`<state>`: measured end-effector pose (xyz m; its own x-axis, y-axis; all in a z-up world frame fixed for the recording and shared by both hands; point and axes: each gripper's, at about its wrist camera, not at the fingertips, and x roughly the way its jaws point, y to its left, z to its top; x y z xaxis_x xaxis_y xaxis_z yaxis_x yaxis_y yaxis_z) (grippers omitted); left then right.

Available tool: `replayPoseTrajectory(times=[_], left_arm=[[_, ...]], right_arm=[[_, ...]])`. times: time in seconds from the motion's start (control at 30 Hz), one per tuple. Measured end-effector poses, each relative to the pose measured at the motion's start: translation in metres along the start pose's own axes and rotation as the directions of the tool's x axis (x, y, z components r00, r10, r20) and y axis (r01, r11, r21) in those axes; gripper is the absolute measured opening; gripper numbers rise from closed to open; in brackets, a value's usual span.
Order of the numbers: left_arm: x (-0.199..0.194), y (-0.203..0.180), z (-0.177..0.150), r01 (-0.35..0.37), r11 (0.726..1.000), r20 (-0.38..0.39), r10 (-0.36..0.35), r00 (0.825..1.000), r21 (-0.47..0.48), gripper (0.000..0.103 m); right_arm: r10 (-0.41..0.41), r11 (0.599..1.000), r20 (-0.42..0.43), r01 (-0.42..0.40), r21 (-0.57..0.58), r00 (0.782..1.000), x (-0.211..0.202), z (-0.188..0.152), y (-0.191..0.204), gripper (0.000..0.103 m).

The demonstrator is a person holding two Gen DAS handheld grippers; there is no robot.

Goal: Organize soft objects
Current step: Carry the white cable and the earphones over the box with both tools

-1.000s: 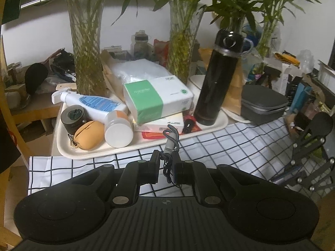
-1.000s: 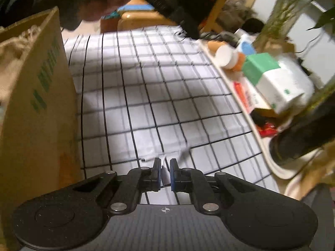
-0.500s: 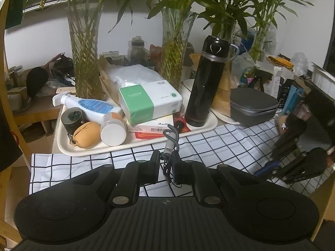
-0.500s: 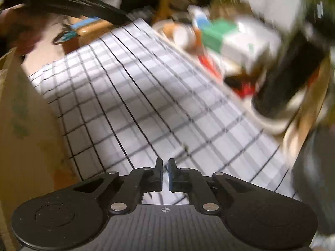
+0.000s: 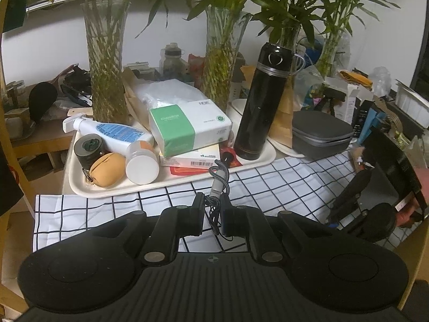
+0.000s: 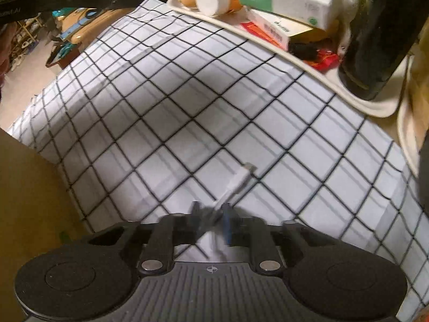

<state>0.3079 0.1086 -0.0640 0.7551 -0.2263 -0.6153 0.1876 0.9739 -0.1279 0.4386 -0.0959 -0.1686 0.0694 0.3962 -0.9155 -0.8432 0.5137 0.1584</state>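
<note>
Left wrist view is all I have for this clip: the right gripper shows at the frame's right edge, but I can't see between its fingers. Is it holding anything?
Observer: Yes. In the right wrist view a white plug sticks out from the closed right gripper, over the checked cloth. The picture is blurred there.
Operator: Is there anything beside that gripper that I'm missing?
Observer: A plain brown surface, like cardboard, fills the lower left of that view, next to the cloth's edge.
</note>
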Motion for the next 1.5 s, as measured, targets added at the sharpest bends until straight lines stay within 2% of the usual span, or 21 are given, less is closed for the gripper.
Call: replayPoseTrajectory(times=[0.07,0.13,0.33,0.47,0.57,0.63,0.7,0.83,0.93,1.07,1.27,1.5], left_arm=[[-0.001,0.000,0.000,0.001,1.000,0.002,-0.001,1.000,-0.003,0.012],[-0.002,0.000,0.000,0.003,1.000,0.005,-0.003,1.000,-0.002,0.012],[-0.004,0.000,0.000,0.007,1.000,0.007,-0.007,1.000,-0.003,0.012],[-0.004,-0.001,0.001,0.011,1.000,0.009,-0.011,1.000,0.002,0.012],[-0.003,-0.002,0.000,0.012,1.000,0.004,-0.012,1.000,0.005,0.012],[-0.002,-0.002,0.000,0.012,1.000,0.001,-0.012,1.000,0.007,0.012],[-0.001,-0.003,0.001,0.014,1.000,-0.001,-0.014,1.000,0.007,0.012],[0.000,-0.003,0.001,0.016,1.000,-0.002,-0.016,1.000,0.006,0.012],[0.000,-0.004,0.002,0.017,1.000,0.000,-0.017,1.000,0.008,0.012],[-0.008,-0.006,0.004,0.011,1.000,0.009,-0.011,1.000,0.013,0.012],[-0.033,-0.017,0.006,0.021,1.000,0.036,-0.021,0.999,0.020,0.012],[-0.059,-0.051,0.004,0.039,0.996,0.035,-0.042,0.999,0.079,0.012]], right_arm=[[-0.007,1.000,-0.007,0.007,0.000,1.000,0.000,0.001,0.003,0.009],[-0.010,1.000,-0.002,0.010,0.005,1.000,-0.001,0.002,0.005,0.002],[-0.033,0.999,0.037,0.033,0.010,0.999,-0.011,-0.002,0.004,0.002],[-0.041,0.998,0.052,0.038,0.056,0.998,-0.016,-0.003,-0.003,0.003],[-0.010,0.997,0.047,0.006,0.078,0.999,-0.010,0.000,-0.003,0.008],[-0.010,0.998,0.030,0.008,0.068,1.000,-0.004,0.002,-0.002,0.020],[-0.023,0.998,0.023,0.021,0.051,0.999,0.001,0.003,0.001,0.020],[-0.074,0.997,0.012,0.074,-0.008,0.997,0.003,0.004,0.012,0.017],[-0.121,0.991,-0.014,0.120,-0.055,0.993,0.006,0.006,0.020,0.006],[-0.148,0.988,0.010,0.148,-0.050,0.989,0.003,0.005,0.018,0.005],[-0.148,0.989,0.087,0.149,-0.005,0.985,-0.040,0.002,0.006,0.005],[-0.174,0.984,0.199,0.176,0.010,0.964,-0.105,0.000,0.023,0.005]])
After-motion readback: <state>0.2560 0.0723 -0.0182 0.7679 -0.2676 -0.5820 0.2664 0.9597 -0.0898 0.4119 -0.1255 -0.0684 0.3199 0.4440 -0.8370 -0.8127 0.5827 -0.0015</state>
